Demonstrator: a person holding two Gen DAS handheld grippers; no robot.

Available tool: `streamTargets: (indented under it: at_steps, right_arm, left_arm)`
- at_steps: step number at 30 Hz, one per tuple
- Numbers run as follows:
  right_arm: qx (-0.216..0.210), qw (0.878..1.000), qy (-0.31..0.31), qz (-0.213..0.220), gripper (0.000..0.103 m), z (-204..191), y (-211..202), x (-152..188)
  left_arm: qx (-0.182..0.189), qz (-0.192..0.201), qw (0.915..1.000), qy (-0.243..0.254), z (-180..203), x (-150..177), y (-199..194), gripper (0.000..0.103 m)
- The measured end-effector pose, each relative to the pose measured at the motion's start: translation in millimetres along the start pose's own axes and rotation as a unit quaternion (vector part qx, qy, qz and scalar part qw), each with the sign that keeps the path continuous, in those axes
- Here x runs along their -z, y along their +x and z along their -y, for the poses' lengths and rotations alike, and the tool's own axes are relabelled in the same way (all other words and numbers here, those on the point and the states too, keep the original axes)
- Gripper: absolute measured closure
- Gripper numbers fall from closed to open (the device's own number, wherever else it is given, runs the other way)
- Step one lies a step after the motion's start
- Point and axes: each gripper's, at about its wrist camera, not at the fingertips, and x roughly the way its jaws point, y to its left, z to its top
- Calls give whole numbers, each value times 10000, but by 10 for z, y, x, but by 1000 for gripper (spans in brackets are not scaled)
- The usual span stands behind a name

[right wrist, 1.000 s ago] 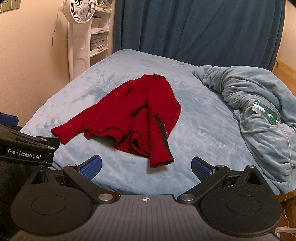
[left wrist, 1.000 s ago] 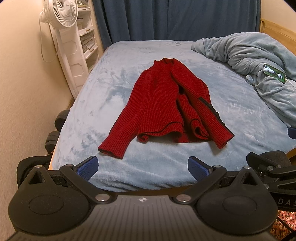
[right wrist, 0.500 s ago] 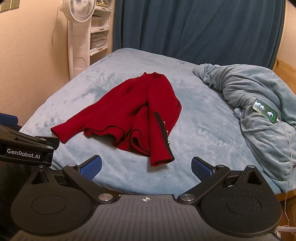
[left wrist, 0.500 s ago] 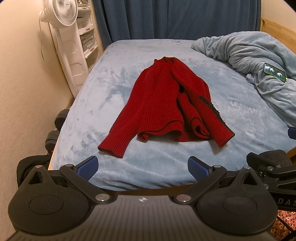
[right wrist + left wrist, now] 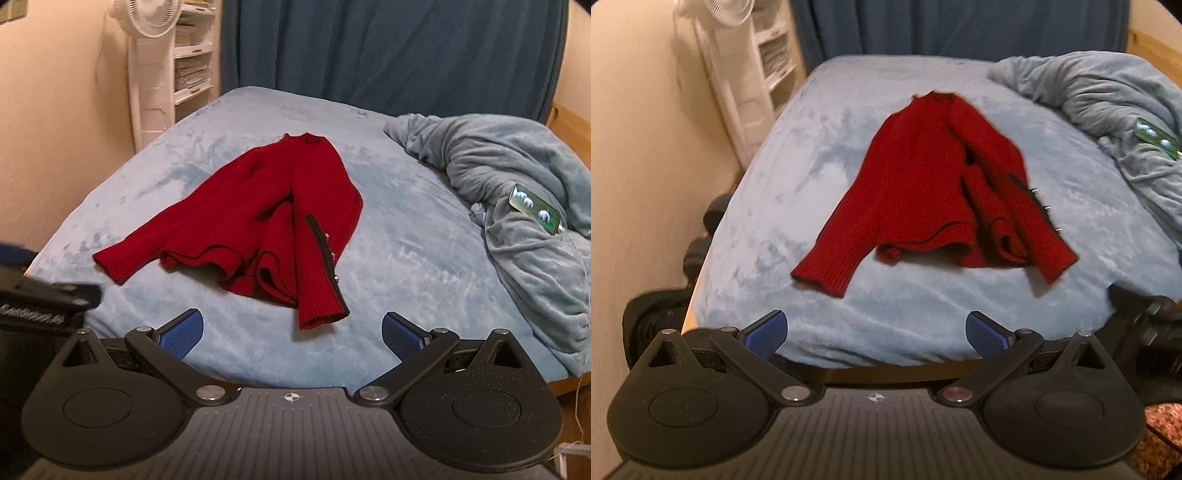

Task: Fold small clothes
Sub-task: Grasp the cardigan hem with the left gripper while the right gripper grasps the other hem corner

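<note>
Both grippers have eased a little closer to the bed over the last second, and the left-hand view is smeared with motion, so the approach seems under way. The red sweater lies rumpled mid-mattress toward the near edge, collar pointing at the curtain, one sleeve splayed toward the near left corner, the other doubled over the body with its cuff nearest the right gripper. That gripper's tongs stand wide apart, holding nothing; the left gripper is likewise spread and empty. Nothing has been folded yet. I'd guess the cuffs are the first targets. A heaped blanket occupies the far right corner.
</note>
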Motion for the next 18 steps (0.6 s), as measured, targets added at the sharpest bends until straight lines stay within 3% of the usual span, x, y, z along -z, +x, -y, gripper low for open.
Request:
streamTargets:
  at_steps: [9,12,14,15,17,18]
  right_arm:
    - [218,9954,934,-40,1,463,1015,-550]
    - [99,9965,827,-83,1,481,1591,-832]
    - [-49,9974,595,-412,3,434,2088,-1014]
    - [-142,9969,468,-617,7,400,2347,-1091]
    - [-246,9924,249,-1178,26,347,2839,-1189]
    - [-336,9896,189,-1385,70,337,2999,-1216]
  left_arm:
    - [-465,-609,9957,-529,-468,-195,579,0]
    - [-698,-734,9928,-637,-591,-294,738,0]
    - [-838,-899,9896,-749,-667,-342,845,0]
    - [-890,-970,9881,-802,-708,-364,897,0]
    - [-1036,-1088,9848,-867,-776,-407,989,0]
    - [-1117,-1139,9832,-887,-802,-430,1030,0]
